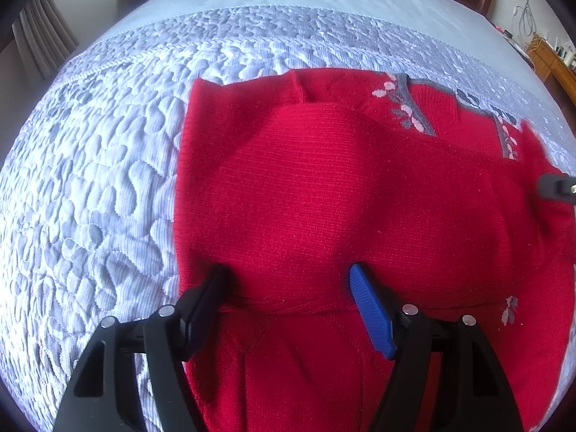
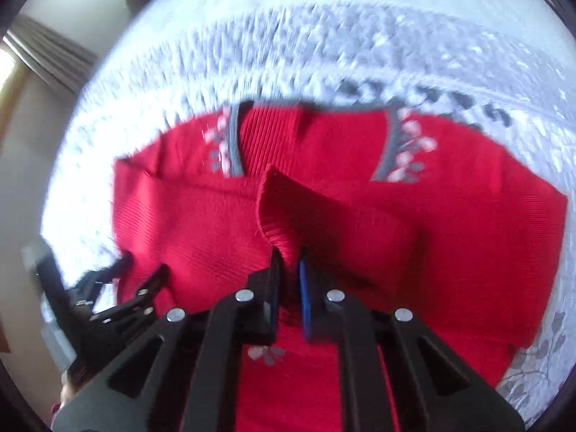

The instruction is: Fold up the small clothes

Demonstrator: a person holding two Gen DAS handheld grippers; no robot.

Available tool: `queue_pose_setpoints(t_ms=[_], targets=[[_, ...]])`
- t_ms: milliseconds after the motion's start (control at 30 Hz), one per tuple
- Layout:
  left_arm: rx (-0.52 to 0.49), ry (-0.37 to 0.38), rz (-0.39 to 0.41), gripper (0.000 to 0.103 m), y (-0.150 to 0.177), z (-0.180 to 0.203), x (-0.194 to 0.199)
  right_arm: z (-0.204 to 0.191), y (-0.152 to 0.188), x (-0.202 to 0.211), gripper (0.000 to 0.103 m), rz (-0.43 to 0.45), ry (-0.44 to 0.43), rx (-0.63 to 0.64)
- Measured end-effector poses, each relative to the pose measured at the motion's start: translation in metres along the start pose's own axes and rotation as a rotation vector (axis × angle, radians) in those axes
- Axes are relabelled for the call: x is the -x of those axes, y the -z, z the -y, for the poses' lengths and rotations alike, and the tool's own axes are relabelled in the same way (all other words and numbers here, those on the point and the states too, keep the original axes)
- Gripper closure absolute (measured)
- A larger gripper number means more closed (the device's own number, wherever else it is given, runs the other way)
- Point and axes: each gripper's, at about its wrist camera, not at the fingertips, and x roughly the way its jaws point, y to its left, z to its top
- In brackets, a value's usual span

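**Right claw pinches the sleeve cuff; left claw straddles a fold**

On the quilted bedspread (image 1: 108, 165), as the left wrist view has it, the red knit sweater (image 1: 324, 187) lies flat, neckline trim away from the camera and hem toward it. The left gripper (image 1: 288, 277) points steeply down onto the cloth, jaws standing wide apart with a ridge of knit between them; the pads do not look to be pressing on it, so I take it as open. At the frame's right edge a dark piece of the right gripper (image 1: 556, 185) shows over the sweater.

In the right wrist view, blurred, the right gripper (image 2: 288, 262) is closed on a ribbed sleeve cuff (image 2: 277, 208) that stands up from between its jaws. The sweater body spreads ahead of and around it, with the sleeve's length running from the claw toward the collar. The right claw already has the cuff in hand, so the coming fold is likely its to carry across the body.
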Motion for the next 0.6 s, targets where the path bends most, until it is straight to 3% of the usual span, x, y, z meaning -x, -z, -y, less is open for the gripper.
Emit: queue_pose_setpoints(t_ms=[200,300,367,500,600], targets=[[0.004,-0.021,0.002,0.030,0.001,0.003,-0.001,0.076,0.010,0.055,0.093,0.090,-0.034,-0.076],[0.006,-0.032,0.001,0.030,0.000,0.006,-0.002,0.117,0.028,0.057,0.081,0.088,0.010,-0.128],[0.006,-0.044,0.000,0.030,0.000,0.008,-0.002,0.140,0.040,0.049,0.056,0.084,0.012,-0.195],[0.002,-0.056,-0.005,0.029,-0.002,0.012,-0.004,0.167,0.049,0.038,0.054,0.073,-0.138,-0.294],[0.000,-0.062,-0.010,0.029,-0.003,0.015,-0.005,0.169,0.045,0.028,0.050,0.049,-0.143,-0.295]])
